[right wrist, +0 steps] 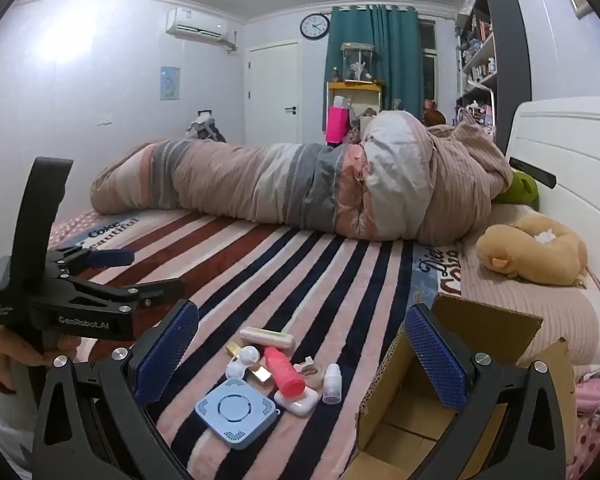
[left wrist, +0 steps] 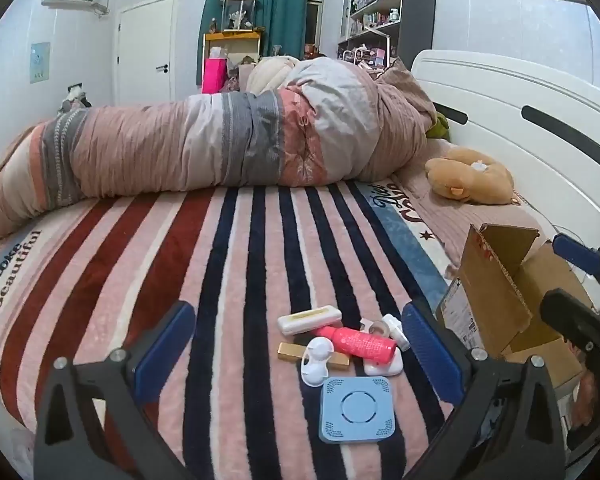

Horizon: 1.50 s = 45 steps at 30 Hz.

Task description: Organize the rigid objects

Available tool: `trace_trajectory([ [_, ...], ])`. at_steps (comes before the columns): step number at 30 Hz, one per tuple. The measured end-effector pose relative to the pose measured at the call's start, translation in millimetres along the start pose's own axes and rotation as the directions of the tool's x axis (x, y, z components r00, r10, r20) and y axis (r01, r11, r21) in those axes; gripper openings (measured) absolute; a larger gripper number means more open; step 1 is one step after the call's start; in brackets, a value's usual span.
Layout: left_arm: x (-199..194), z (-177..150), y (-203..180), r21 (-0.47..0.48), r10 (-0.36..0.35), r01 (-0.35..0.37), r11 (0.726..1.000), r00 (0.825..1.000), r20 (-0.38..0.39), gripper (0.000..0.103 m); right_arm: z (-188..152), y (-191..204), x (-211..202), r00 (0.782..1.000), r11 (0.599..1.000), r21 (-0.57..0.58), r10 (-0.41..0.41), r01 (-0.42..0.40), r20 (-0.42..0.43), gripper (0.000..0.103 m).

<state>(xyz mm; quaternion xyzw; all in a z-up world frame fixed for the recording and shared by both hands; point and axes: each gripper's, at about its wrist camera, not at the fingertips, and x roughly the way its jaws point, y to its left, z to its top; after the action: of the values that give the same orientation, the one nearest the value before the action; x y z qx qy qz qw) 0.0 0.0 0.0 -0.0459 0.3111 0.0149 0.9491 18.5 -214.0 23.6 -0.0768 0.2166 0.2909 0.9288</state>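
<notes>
A pile of small rigid objects lies on the striped blanket: a light blue square gadget (left wrist: pixel 355 410) (right wrist: pixel 237 410), a pink bottle (left wrist: pixel 357 342) (right wrist: pixel 284 372), a white case (left wrist: pixel 308 319) (right wrist: pixel 266 338), a gold bar (left wrist: pixel 296 353), a white hook piece (left wrist: pixel 317 360), a tape roll (right wrist: pixel 313 372) and a small white bottle (right wrist: pixel 331 383). An open cardboard box (left wrist: pixel 499 300) (right wrist: pixel 403 404) stands to their right. My left gripper (left wrist: pixel 296 352) is open and empty just before the pile. My right gripper (right wrist: pixel 301 356) is open and empty, between the pile and the box.
A rolled duvet (left wrist: pixel 220 148) lies across the bed behind the pile. A brown plush toy (left wrist: pixel 469 176) rests by the white headboard (left wrist: pixel 539 92). The left gripper also shows at the left of the right wrist view (right wrist: pixel 112 258).
</notes>
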Motion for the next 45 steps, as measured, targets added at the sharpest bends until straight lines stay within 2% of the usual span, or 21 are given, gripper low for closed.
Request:
trace_trajectory([
  [3,-1.0,-0.4,-3.3,0.01,0.001,-0.001,1.0,1.0,0.002,0.102,-0.1,2.9,-1.3,1.0,1.0,-0.004,0.0,0.0,-0.01,0.103],
  [5,1.5,-1.0,-8.2,0.027,0.013,-0.013,1.0,1.0,-0.011,0.102,-5.9,-7.6,4.1,1.0,0.998,0.059,0.009,-0.007,-0.029,0.103],
  [9,0.9,-2.0,-6.7,0.002,-0.032,0.032,0.999,0.999,-0.012,0.102,-11.6,-15.8,9.6,0.999,0.998,0.069,-0.006,0.009,-0.042,0.103],
  [13,0.6,-1.6,-11.6,0.032,-0.003,0.003,0.999,1.0,-0.009,0.102,-9.1,-19.8,12.1,0.998,0.997,0.071,-0.013,0.017,-0.06,0.103],
  [29,-7.1,-2.3,-8.8,0.032,0.036,-0.036,0.999,0.999,0.0,0.102,-13.7,-18.9,10.3,0.998,0.996,0.086,0.018,-0.012,-0.065,0.103],
  [45,-13.9,-5.6,-12.7,0.036,0.044,-0.044,0.998,0.999,0.006,0.103,-16.9,-17.2,-4.4,0.999,0.995,0.095,-0.018,0.021,-0.035,0.103],
])
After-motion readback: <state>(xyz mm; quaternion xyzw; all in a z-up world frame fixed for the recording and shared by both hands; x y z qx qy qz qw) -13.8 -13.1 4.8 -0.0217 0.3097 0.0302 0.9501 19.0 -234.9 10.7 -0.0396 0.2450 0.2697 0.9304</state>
